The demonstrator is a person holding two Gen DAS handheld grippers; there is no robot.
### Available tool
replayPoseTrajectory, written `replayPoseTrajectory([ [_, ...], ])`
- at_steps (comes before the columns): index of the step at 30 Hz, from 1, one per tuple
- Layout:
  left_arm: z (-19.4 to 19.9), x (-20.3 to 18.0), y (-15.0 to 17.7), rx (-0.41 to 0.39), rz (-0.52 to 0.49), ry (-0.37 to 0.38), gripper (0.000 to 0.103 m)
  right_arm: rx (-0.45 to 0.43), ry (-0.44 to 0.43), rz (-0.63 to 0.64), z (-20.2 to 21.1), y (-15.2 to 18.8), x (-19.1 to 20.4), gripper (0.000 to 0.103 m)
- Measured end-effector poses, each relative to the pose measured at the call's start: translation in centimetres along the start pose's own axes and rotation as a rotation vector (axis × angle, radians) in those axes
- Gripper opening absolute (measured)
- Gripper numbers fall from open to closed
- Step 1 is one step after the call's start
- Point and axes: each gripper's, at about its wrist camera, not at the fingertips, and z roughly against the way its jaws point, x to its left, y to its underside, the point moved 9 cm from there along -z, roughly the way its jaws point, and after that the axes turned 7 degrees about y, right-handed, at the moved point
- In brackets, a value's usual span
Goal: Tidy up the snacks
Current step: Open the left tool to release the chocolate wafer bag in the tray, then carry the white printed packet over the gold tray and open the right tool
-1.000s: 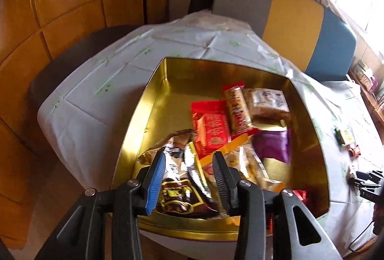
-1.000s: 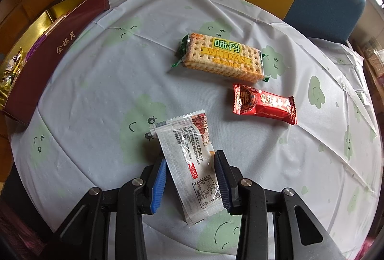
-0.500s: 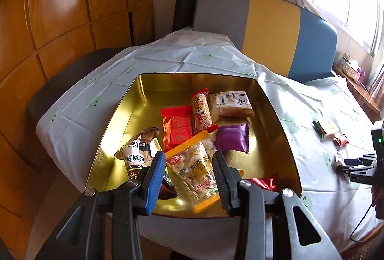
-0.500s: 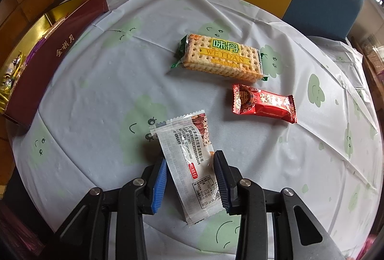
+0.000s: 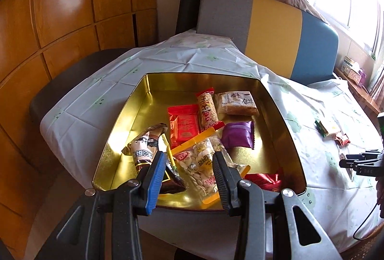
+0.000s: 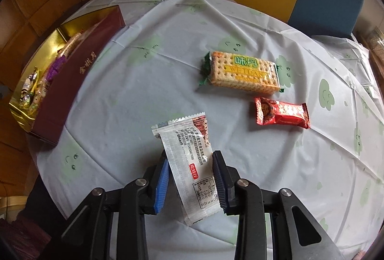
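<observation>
Snacks are what I am sorting, and the gold tin [image 5: 144, 101] at the table's edge is where they go; it already holds a red packet [image 5: 183, 124], a purple packet [image 5: 237, 136], a bag of seeds [image 5: 204, 164] and several others, lying loosely across its floor. My left hand-held gripper [image 5: 189, 178] hovers over the tin's near rim with its jaws apart and nothing between them; the seed bag seen through the gap lies down in the tin, so I judge this hand is free for the next pick. My right hand-held gripper [image 6: 189, 178] has just been closing its jaws, and they are clamped on the sides of a white sachet [image 6: 189, 159], which sits tilted between the pads with its far end sticking out over the tablecloth [image 6: 134, 92]. I took it across its narrow width because that fits the jaws and leaves the long end free to drop into the tin. A cracker pack [image 6: 242, 72] and a red candy bar [image 6: 282, 112] lie just beyond it, near each other and well apart from the tin [image 6: 72, 27], whose maroon wall [image 6: 79, 72] faces this hand. The carry goes left toward that wall, I reckon.
</observation>
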Motion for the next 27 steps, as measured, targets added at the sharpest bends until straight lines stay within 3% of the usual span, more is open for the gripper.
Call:
replayPoseTrajectory([
  [7,0.4,1.7,-0.2,-0.027,0.036,-0.021,0.041,-0.117,-0.127,0.081,4.3,-4.5,7.4,0.035],
  [13,1.0,4.6,-0.7,-0.060,0.102,-0.061,0.041,-0.189,-0.281,0.199,7.0,-7.8,17.6,0.035],
  [19,1.1,7.0,-0.8,-0.070,0.160,-0.089,0.041,-0.139,-0.333,0.296,4.8,-7.9,25.4,0.035],
  [27,0.7,6.8,-0.4,-0.056,0.162,-0.073,0.041,-0.035,-0.275,0.343,-0.7,-6.9,28.3,0.035],
])
